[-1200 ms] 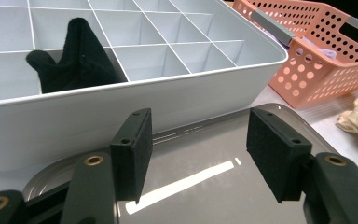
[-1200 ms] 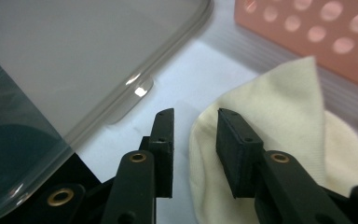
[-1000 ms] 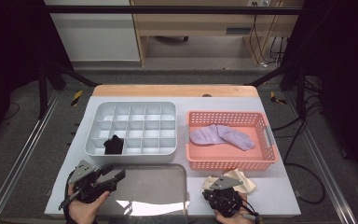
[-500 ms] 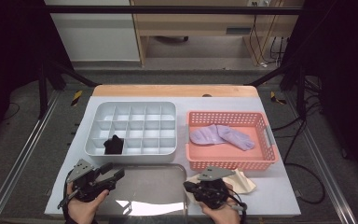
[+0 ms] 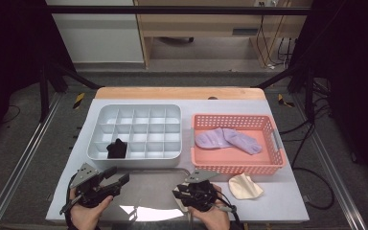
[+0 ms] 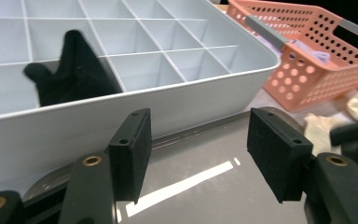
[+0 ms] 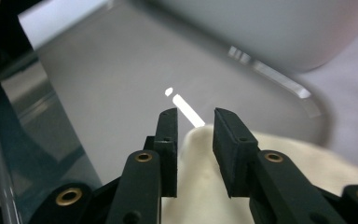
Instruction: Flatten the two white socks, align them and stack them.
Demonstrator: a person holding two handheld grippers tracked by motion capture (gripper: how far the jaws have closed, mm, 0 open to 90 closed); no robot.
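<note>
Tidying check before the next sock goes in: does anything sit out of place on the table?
Yes: one cream sock lies loose on the table beside the pink basket, while the purple socks lie inside it. The black sock pokes above its compartment.

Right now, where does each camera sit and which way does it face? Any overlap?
High view: above the person's side, facing forward and down on the table; both hands, left gripper, right gripper.
Left gripper view: rides the left gripper, facing the compartment tray and black cloth; its open jaws.
Right gripper view: rides the right gripper, facing the grey tray; jaws just opening, astride the cream sock.
Shared: high and left views both show the orange basket.
</note>
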